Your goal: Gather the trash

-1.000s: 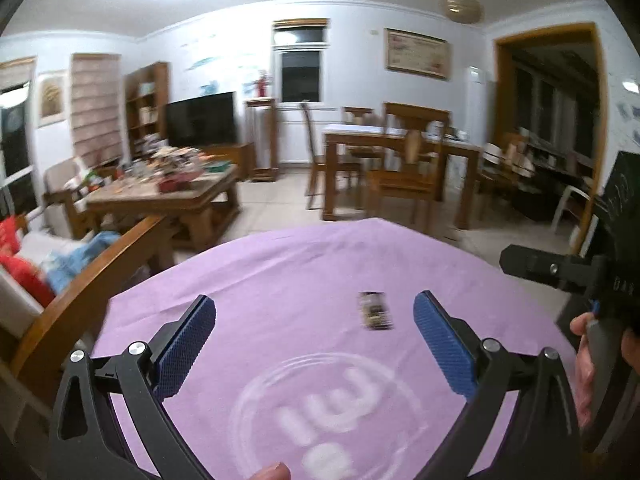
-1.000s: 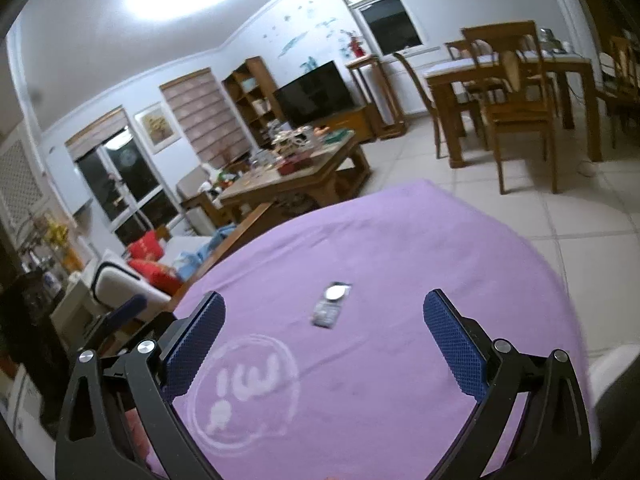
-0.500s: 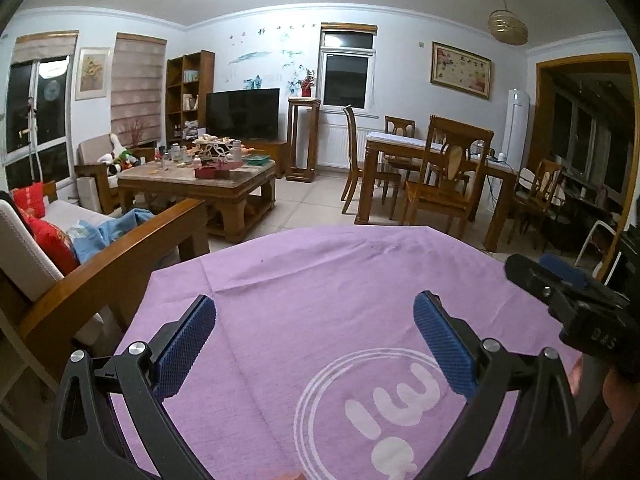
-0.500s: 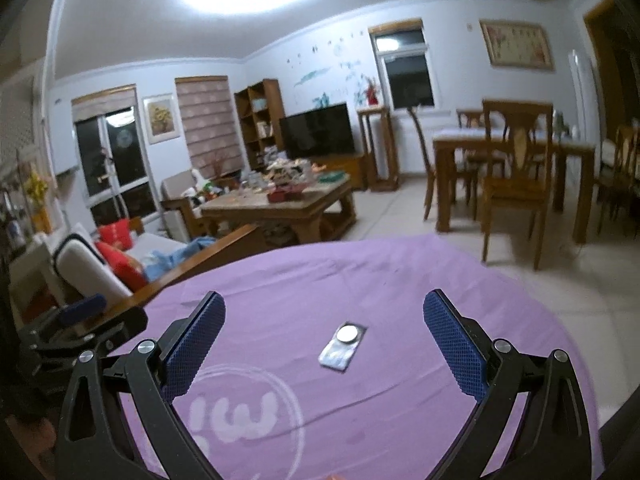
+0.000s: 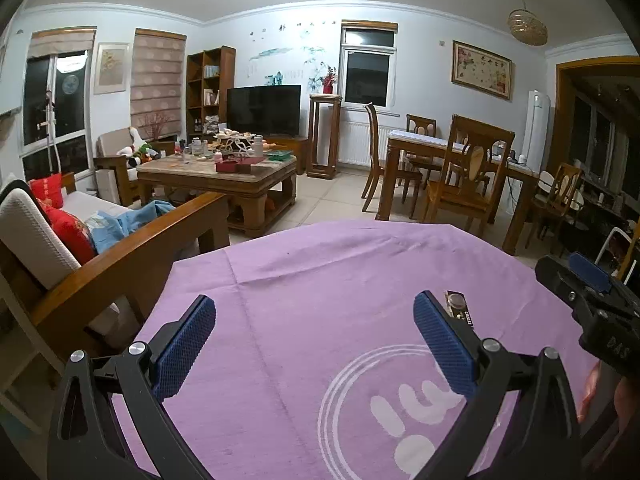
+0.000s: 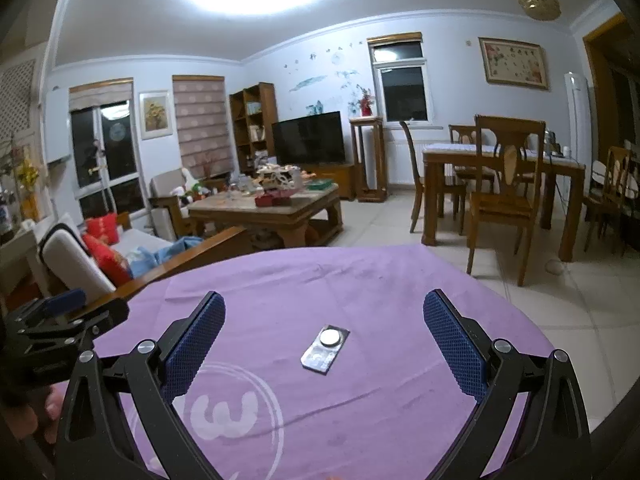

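So nothing blocks the way: just a round desk (image 6: 400, 280) under a purple cloth (image 6: 360, 400) with a white circular logo (image 5: 400, 400), sofa off to the left, dining chairs beyond. Right hand-held gripper (image 6: 324, 340) is spread wide, holding nothing, with the little battery blister pack (image 6: 325, 348) lying flat between its fingers. Left hand-held gripper (image 5: 314, 332) is wide open and empty too, pack (image 5: 459, 307) just beyond its right finger. The pack's label is too small to make out.
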The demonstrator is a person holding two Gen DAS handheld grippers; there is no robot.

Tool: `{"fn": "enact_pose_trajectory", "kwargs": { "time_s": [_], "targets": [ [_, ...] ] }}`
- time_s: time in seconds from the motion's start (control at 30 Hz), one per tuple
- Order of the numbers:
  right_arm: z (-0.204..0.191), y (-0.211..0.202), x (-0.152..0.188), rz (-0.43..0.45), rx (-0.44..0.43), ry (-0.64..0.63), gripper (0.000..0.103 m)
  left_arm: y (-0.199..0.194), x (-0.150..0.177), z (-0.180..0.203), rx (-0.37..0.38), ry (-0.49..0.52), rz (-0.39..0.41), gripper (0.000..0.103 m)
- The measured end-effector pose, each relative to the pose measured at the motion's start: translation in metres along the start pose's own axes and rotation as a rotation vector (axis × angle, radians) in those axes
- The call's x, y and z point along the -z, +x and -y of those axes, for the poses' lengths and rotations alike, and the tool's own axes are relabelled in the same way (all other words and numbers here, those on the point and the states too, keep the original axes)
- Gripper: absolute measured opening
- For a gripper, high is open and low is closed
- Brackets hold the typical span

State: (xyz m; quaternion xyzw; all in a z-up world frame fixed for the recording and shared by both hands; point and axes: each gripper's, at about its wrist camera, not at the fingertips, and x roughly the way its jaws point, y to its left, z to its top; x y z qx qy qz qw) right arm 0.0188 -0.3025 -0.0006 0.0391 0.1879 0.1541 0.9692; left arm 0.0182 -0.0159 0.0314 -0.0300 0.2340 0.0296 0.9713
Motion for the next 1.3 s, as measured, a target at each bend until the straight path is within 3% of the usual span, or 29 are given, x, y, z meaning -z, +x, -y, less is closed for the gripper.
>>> {"fn": "enact_pose_trajectory", "kwargs": {
  "time_s": [0.3, 0.43, 1.3],
  "targets": [
    [-0.003, 0.002, 0.003, -0.004, 0.007, -0.015, 0.098, -0.002, 0.002, -0.008, -0.005, 0.002, 0.008, 0.098],
    [-0.003, 0.002, 0.003, -0.005, 0.009, -0.011, 0.098, -0.008, 0.003, -0.008, -0.048, -0.002, 0.011, 0.098],
    [0.003, 0.003, 0.002, -0.015, 0.012, -0.006, 0.098, -0.012, -0.005, -0.005, -0.006, -0.009, -0.003, 0.098]
  ]
}}
